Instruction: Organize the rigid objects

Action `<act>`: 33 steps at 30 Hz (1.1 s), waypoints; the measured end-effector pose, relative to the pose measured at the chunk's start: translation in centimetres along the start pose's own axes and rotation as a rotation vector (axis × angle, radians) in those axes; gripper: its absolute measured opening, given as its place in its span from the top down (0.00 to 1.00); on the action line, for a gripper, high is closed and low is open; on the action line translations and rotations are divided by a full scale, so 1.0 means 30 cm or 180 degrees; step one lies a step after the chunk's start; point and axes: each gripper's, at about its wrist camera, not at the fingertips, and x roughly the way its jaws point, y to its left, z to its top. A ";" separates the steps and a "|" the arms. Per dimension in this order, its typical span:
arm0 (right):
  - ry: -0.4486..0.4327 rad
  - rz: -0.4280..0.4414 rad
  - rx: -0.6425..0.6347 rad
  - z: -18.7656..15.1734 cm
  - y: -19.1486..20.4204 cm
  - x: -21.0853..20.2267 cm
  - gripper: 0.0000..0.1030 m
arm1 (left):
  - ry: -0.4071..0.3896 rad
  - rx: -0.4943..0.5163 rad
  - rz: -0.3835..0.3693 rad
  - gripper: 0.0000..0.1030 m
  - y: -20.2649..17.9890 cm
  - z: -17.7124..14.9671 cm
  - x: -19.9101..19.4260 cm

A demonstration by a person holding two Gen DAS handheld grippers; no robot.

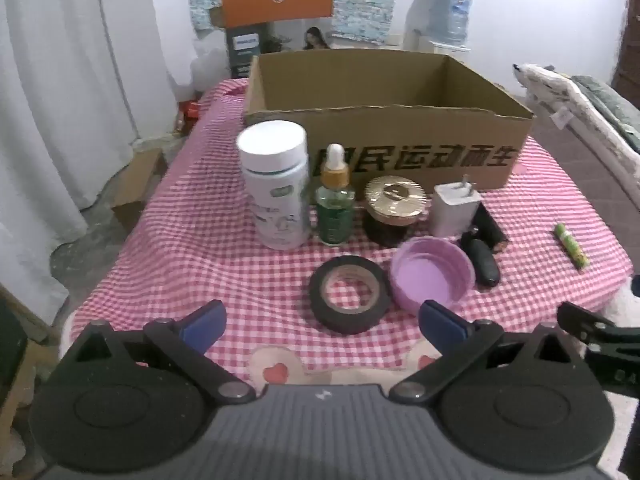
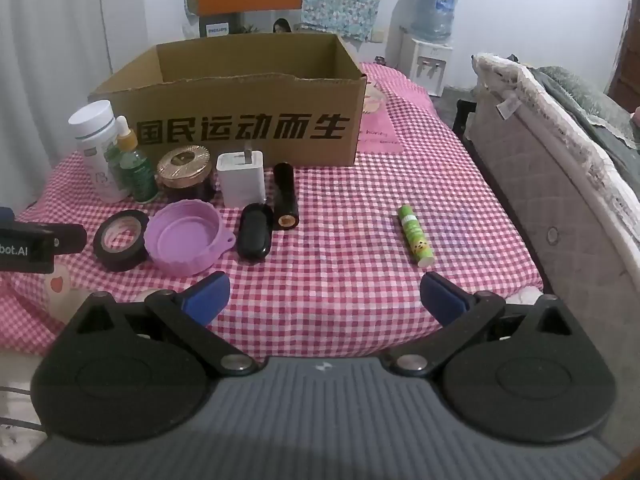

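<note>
Presently, left gripper (image 1: 322, 326): jaws spread wide, holding nothing; black tape roll (image 1: 350, 294) just ahead.
Right gripper (image 2: 325, 296): equally wide, empty; green tube (image 2: 415, 235) ahead-right, possibly a glue stick.

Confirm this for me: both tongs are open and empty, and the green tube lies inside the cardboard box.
Wrong about the tube. The green tube lies on the checked cloth, outside the cardboard box and apart from the other items, as the right wrist view shows. Left tongs and right tongs are indeed open and empty.
</note>
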 end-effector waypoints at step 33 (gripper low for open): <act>-0.0052 -0.0053 0.0085 0.001 -0.035 -0.004 0.01 | 0.0056 0.0289 -0.0039 0.00 -0.089 -0.020 0.026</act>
